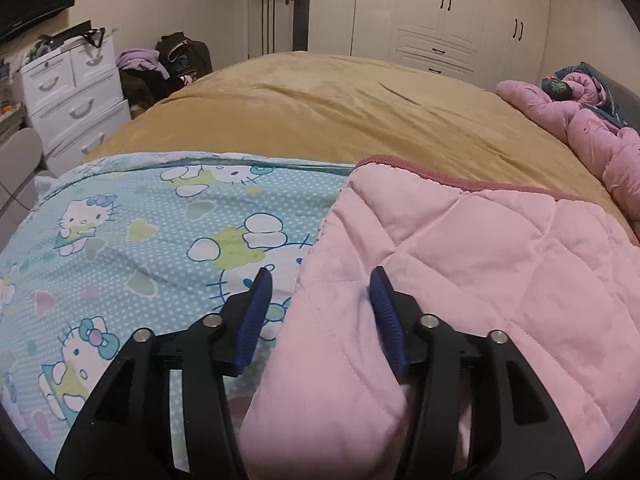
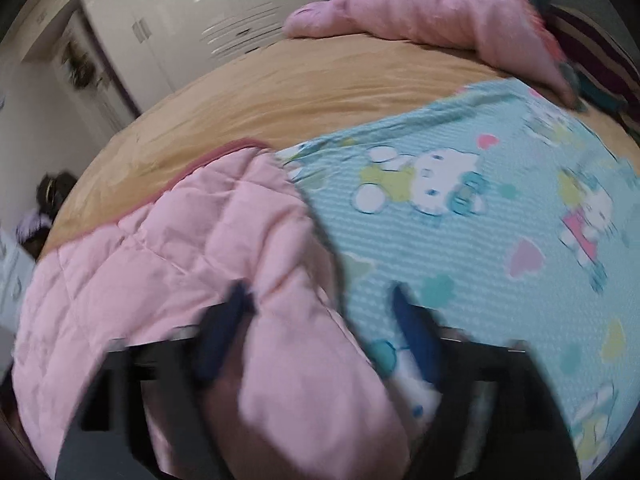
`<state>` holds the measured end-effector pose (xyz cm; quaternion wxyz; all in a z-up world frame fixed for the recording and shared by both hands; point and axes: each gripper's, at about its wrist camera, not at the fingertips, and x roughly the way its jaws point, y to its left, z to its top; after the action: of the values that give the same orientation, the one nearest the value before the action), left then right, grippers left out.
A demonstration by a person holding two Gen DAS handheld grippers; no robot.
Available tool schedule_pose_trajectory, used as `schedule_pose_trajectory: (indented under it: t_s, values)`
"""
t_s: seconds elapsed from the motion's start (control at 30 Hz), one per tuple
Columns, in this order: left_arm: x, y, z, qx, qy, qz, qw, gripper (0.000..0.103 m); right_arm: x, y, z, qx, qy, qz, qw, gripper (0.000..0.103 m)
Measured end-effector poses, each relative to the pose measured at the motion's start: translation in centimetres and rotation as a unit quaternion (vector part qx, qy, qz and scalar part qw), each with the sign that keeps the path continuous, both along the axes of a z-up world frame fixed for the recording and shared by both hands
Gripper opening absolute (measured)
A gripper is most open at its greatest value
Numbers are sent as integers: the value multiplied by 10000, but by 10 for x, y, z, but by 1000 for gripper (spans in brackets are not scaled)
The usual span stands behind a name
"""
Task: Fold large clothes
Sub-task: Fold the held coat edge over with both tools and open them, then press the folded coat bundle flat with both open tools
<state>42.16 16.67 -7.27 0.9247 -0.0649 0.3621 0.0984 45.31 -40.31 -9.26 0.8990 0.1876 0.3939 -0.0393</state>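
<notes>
We hover both open grippers, left gripper [image 1: 320, 276] and right gripper [image 2: 320, 296], over the pink quilt [image 1: 460, 248]; its unpinned fold may spring back

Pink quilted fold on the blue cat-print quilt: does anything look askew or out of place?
Yes. The pink quilted flap lies skewed, its maroon-trimmed edge slanting away from the blue cat-print side and overhanging the tan bedspread. No damage shows.
</notes>
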Motion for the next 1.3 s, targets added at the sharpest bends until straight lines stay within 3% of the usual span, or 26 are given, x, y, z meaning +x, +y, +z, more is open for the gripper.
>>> schedule_pose_trajectory:
  t_s: [0.3,0.47,0.53,0.63,0.83,0.93,1.03,1.17,1.27,1.3]
  values:
    - [-17,-3,15,154,60,-27,9999,88,-50,17,25,56,-334,108,9994,85]
    - [-38,-9,38,385,110,-98,9992,94,-78,41,51,-295,-421,177,9985,85]
    - [-50,-13,54,293,5,-155,9995,94,-89,47,60,-356,-447,204,9982,86]
    - [-67,-22,76,330,-116,-184,9992,94,-111,59,74,-3,-689,540,9962,86]
    - [-109,-42,112,408,-363,-332,9980,94,-147,116,110,-509,-1104,1324,9837,86]
    - [-133,-51,119,223,-553,-339,9976,94,-163,142,120,-736,-1249,1664,9754,86]
    - [-149,-65,113,-183,-547,-591,9966,94,-172,161,116,-729,-1184,1882,9722,86]
    - [-152,-95,89,-350,-342,-931,9945,94,-173,177,98,-872,-1028,1926,9720,85]
    - [-144,-119,62,-407,-185,-1311,9904,91,-167,187,79,-1066,-839,2063,9691,64]
    - [-144,-123,55,-417,-121,-1367,9897,74,-164,190,73,-1110,-757,2116,9681,56]
